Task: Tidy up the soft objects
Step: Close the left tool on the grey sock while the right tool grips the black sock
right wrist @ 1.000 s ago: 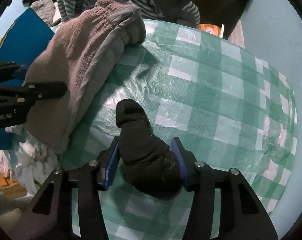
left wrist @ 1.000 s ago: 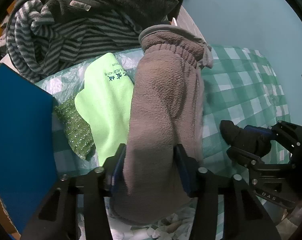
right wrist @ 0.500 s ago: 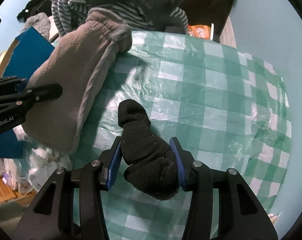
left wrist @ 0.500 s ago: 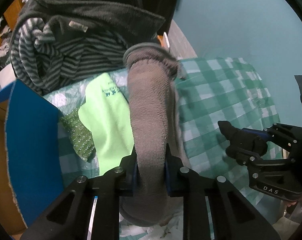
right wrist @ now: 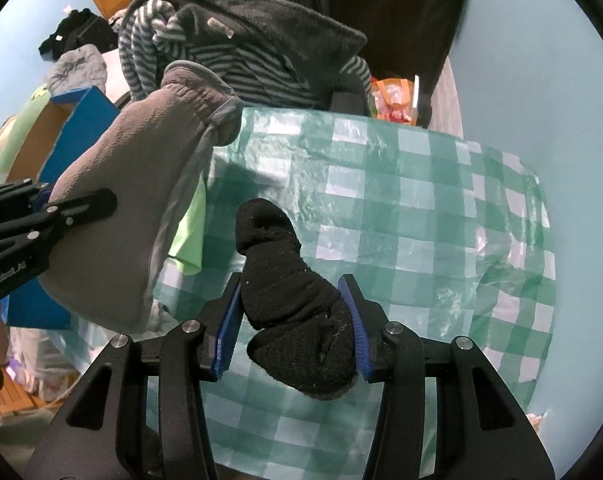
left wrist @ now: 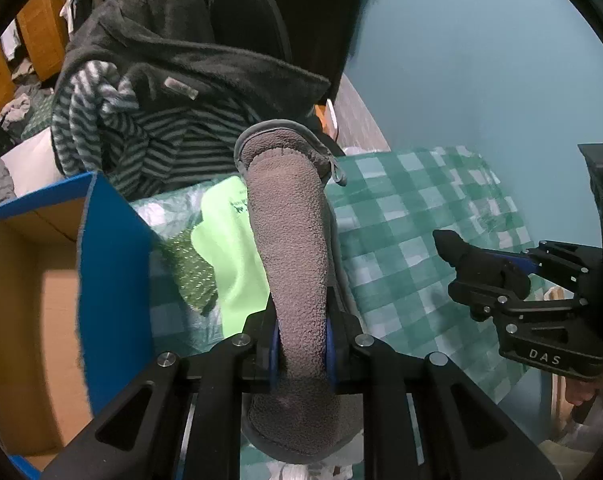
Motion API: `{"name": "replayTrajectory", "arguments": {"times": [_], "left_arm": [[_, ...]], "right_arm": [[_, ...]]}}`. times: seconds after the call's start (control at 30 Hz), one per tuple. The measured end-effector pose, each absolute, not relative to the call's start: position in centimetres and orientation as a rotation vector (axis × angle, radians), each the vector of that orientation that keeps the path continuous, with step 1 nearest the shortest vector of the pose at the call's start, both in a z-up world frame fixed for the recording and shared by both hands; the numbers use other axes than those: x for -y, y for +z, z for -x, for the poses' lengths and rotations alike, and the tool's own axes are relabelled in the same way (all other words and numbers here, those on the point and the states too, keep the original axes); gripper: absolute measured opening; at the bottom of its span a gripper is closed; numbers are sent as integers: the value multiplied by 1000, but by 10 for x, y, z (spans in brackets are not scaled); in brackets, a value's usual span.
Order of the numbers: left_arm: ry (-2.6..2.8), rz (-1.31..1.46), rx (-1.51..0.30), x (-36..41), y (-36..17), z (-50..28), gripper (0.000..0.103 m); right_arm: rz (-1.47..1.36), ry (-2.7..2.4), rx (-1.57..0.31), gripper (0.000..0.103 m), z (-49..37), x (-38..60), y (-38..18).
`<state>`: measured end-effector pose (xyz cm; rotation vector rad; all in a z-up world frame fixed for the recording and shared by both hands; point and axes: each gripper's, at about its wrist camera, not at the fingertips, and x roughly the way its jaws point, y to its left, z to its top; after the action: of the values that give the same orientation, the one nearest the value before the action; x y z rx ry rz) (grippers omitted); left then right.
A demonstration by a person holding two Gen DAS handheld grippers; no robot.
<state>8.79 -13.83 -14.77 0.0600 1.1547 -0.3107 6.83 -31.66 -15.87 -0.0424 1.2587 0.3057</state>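
My left gripper (left wrist: 301, 346) is shut on a grey-brown fleece mitten (left wrist: 291, 248), squeezed narrow between the blue pads and lifted off the table. The same grey mitten (right wrist: 133, 216) hangs at the left of the right wrist view, with the left gripper (right wrist: 49, 216) clamped on it. My right gripper (right wrist: 289, 320) is shut on a rolled black sock (right wrist: 285, 280), held above the green checked tablecloth (right wrist: 421, 208). In the left wrist view that right gripper (left wrist: 497, 280) appears at the right with the black sock (left wrist: 473, 260). A lime-green cloth (left wrist: 229, 240) and a green glittery sock (left wrist: 189, 276) lie on the table.
A blue cardboard box (left wrist: 109, 280) with an open brown inside stands at the left. A pile of striped and dark fleece clothing (left wrist: 161, 100) lies on a chair behind the table. The teal wall (left wrist: 481, 60) lies to the right. Crumpled white plastic (left wrist: 301, 470) shows below the mitten.
The left jaws closed on the grey mitten and squeezed it thin. Both grippers rose, lifting the mitten and the black sock off the table; the box's open inside came into view.
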Motion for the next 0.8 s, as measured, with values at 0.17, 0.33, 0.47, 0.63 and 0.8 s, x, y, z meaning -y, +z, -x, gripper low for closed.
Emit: {"name": "replayTrajectory", "arguments": {"times": [0.17, 0.33, 0.47, 0.63, 0.8], "left_arm": [[-301, -63, -1109, 128, -124, -78, 17], [-291, -58, -1068, 116, -103, -69, 17], [-283, -63, -1034, 103, -86, -61, 17], [-259, -31, -1010, 81, -69, -55, 17], [-234, -24, -985, 58, -57, -46, 17]], "right_arm": [[47, 308, -1237, 47, -65, 309, -143], [55, 322, -1207, 47, -62, 297, -123], [55, 338, -1182, 47, -63, 285, -108], [63, 368, -1154, 47, -63, 268, -90], [78, 393, -1133, 47, -63, 248, -76]]}}
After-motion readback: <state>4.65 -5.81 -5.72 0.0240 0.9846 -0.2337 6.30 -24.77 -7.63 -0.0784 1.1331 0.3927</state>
